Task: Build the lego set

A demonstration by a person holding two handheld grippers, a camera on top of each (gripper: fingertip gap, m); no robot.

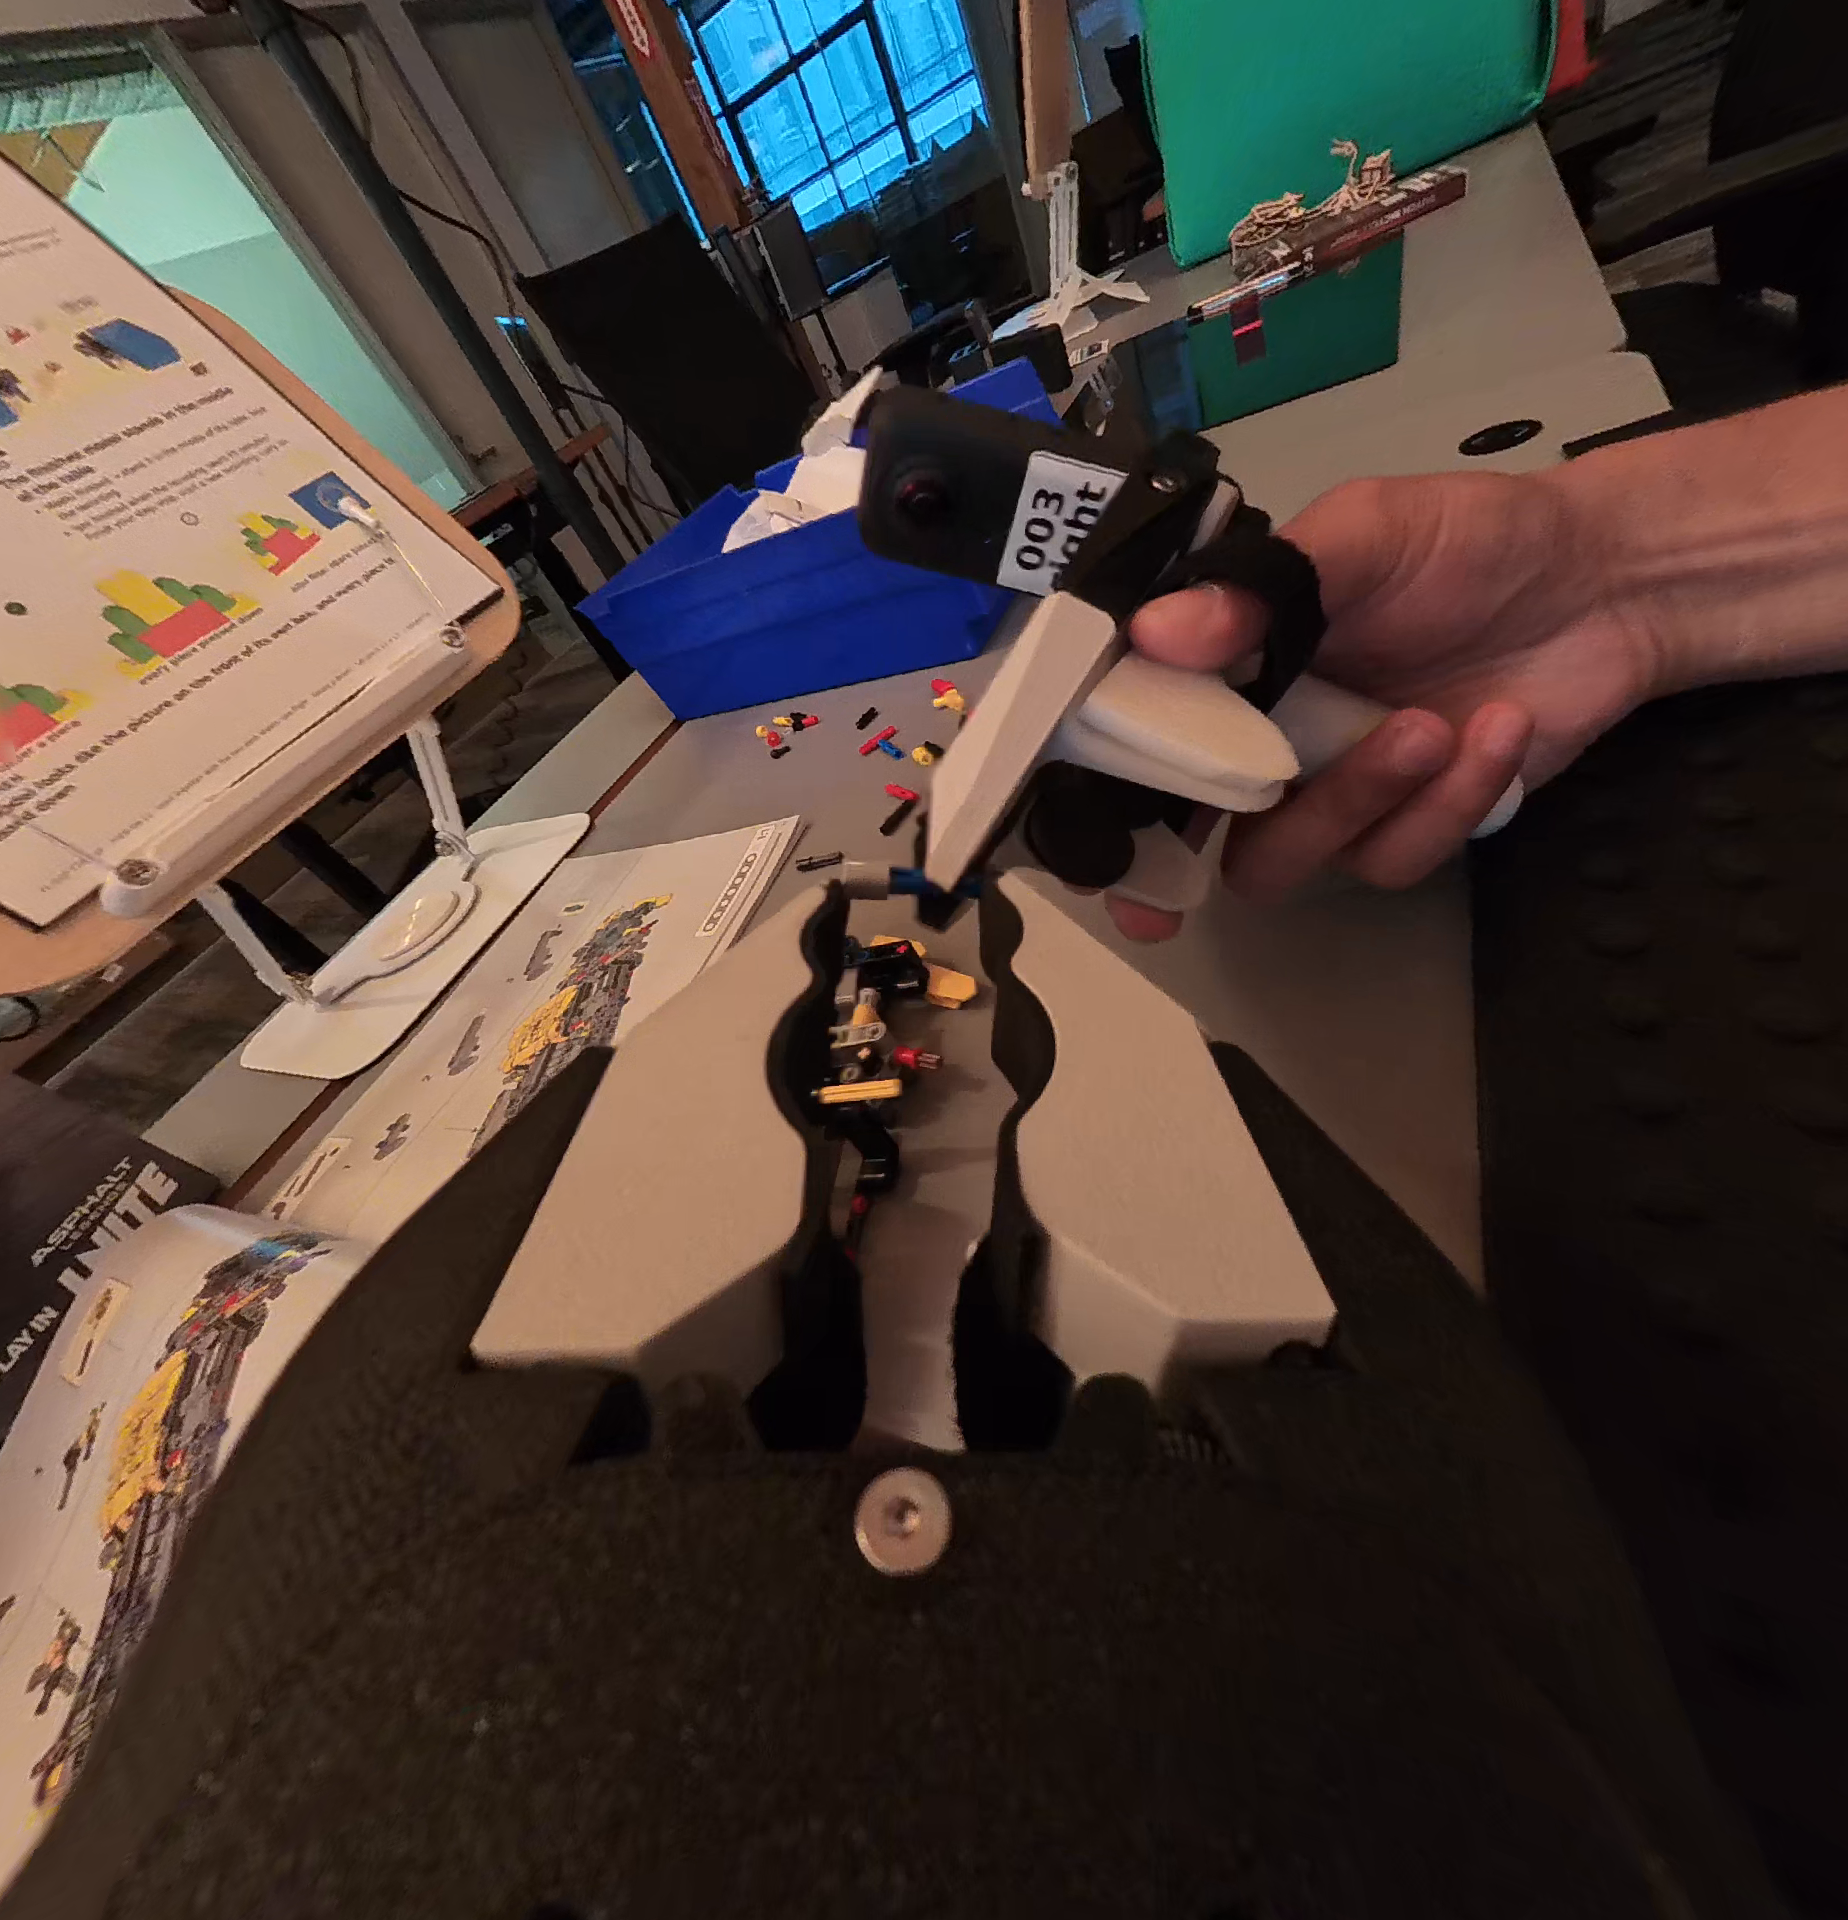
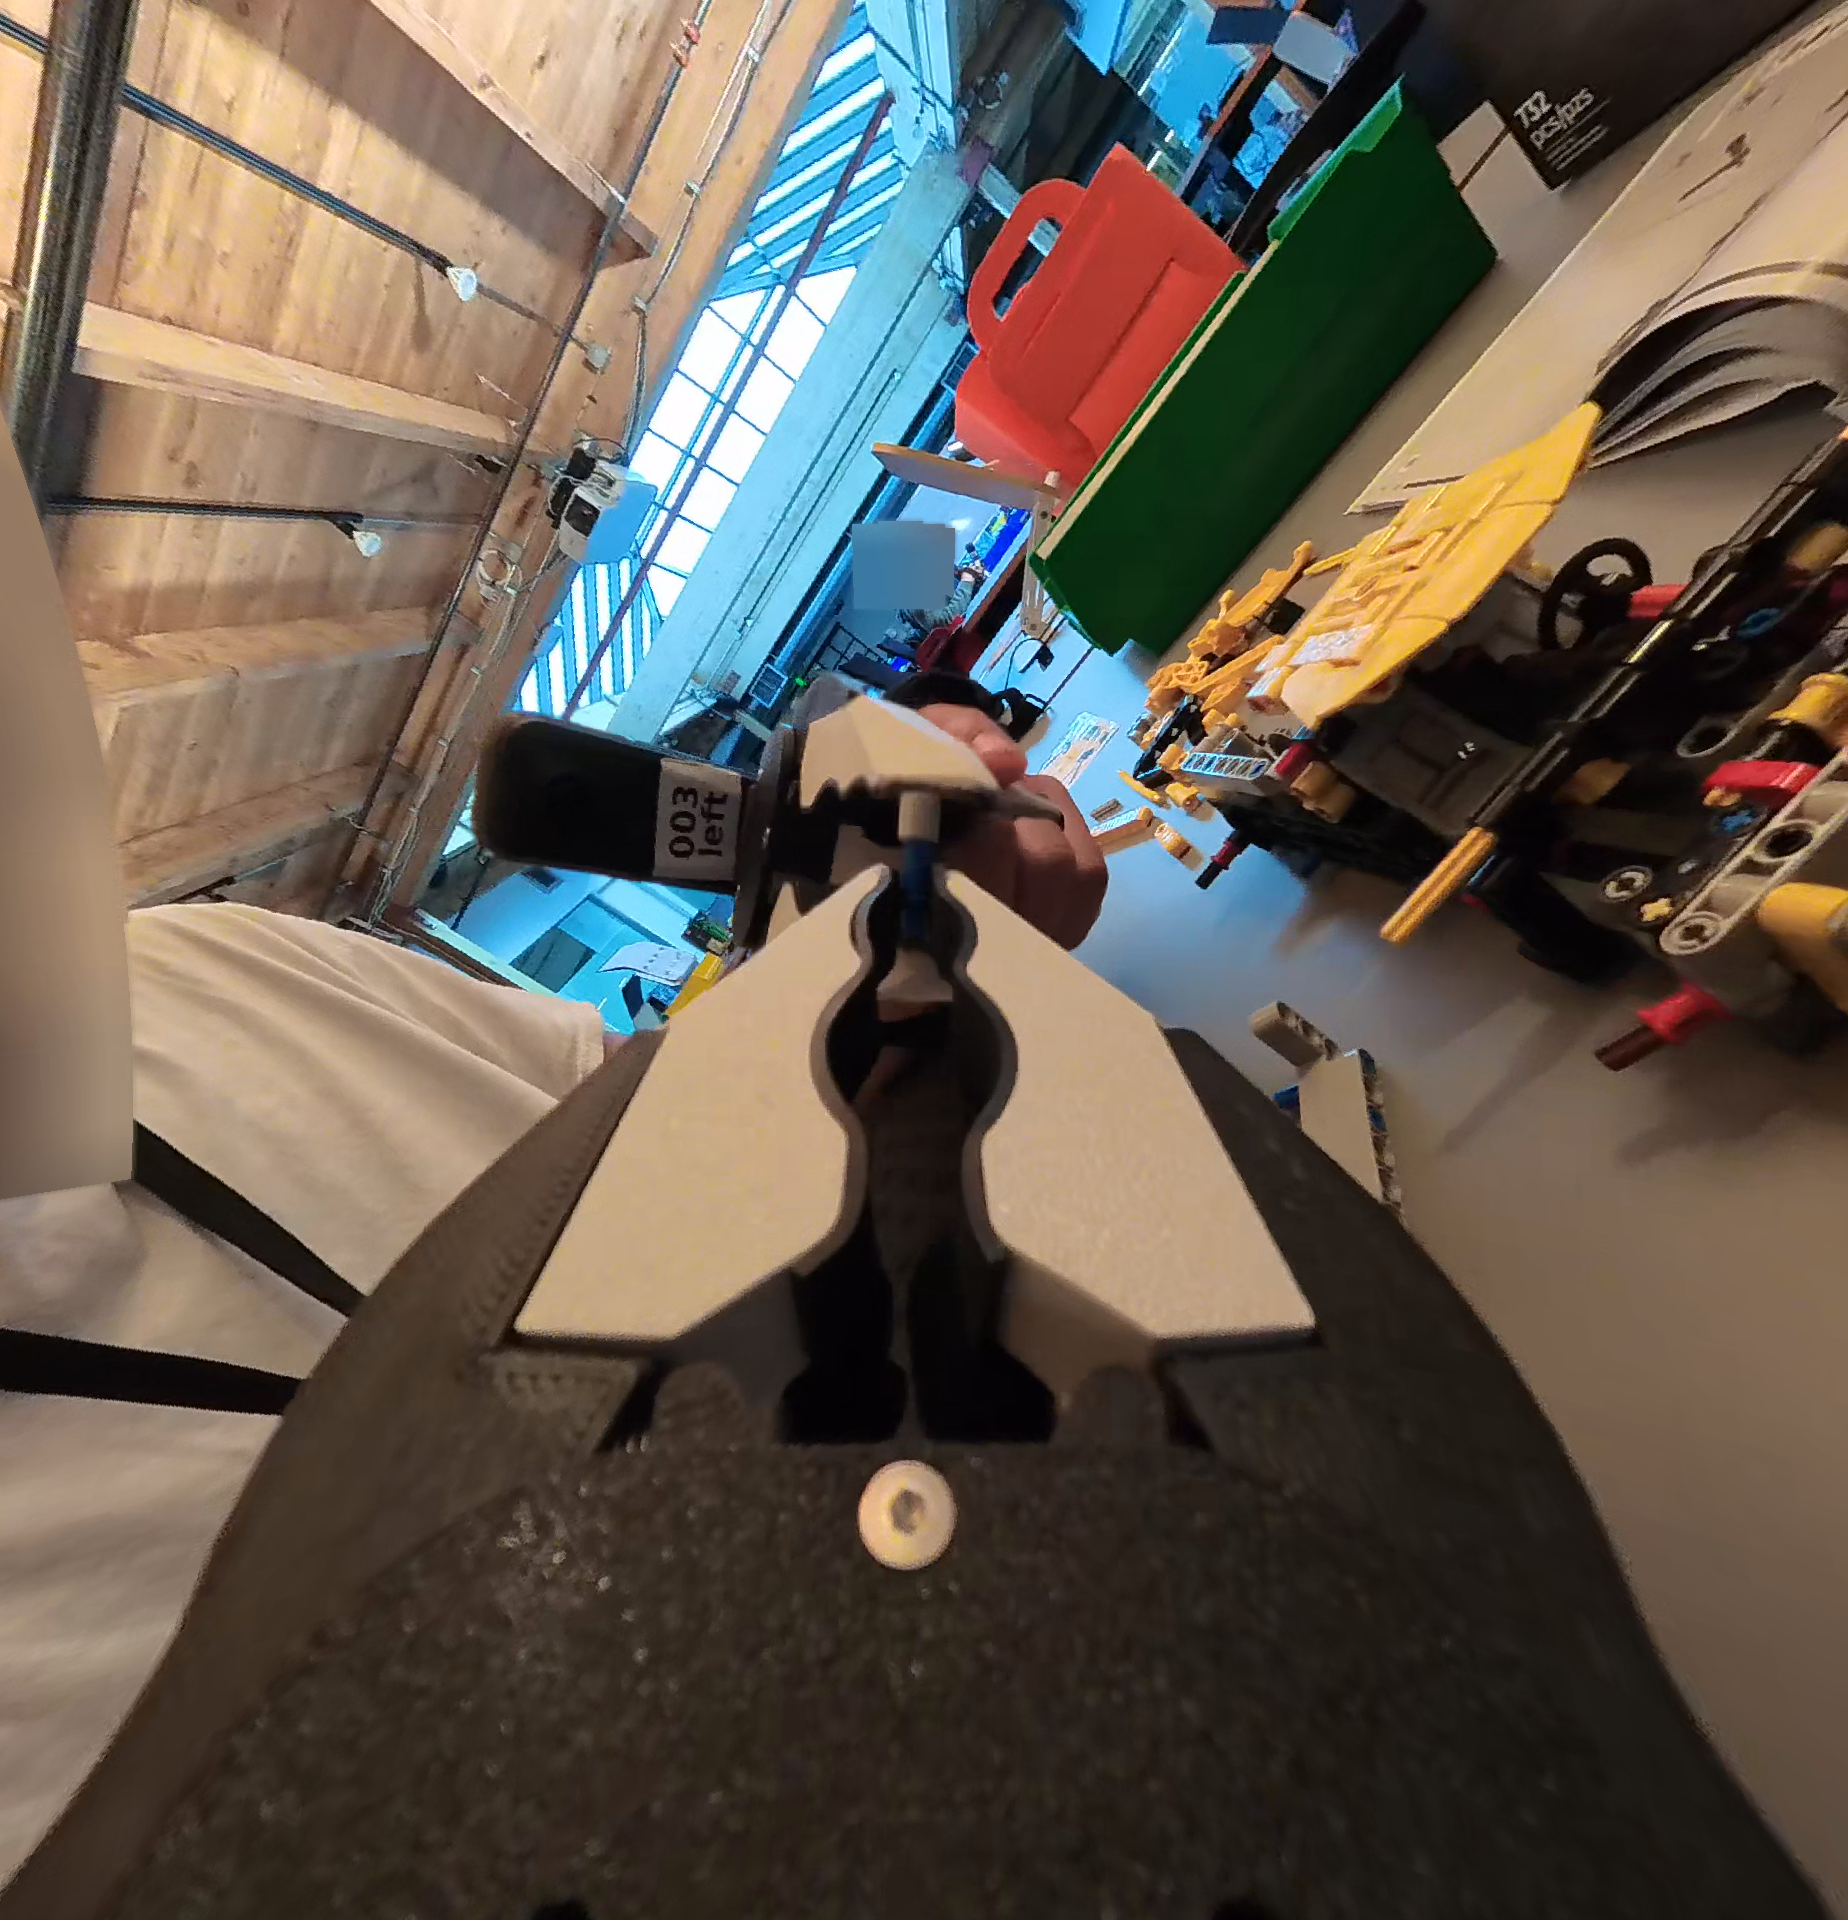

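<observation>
A small piece, a grey bush on a blue pin (image 1: 873, 883), hangs in the air between both grippers. My left gripper (image 1: 915, 888) has it lying across the gap between its two fingertips, grey end against the left fingertip. My right gripper (image 1: 946, 904) comes in from the upper right and pinches the blue pin. In the right wrist view my right gripper (image 2: 917, 899) is shut on the blue shaft, and the grey end (image 2: 918, 821) sits at the left gripper (image 2: 951, 810) beyond. A partly built yellow and black Lego car (image 2: 1626, 727) stands on the table at the right.
A small black and yellow sub-assembly (image 1: 878, 1039) lies on the table under the left gripper. Loose small pieces (image 1: 868, 738) are scattered before a blue bin (image 1: 795, 592). An open instruction booklet (image 1: 587, 987) and a sheet on a stand (image 1: 172, 520) lie left. A green bin (image 2: 1263, 416) stands behind the car. My two grippers' fingertips are within a few centimetres of each other.
</observation>
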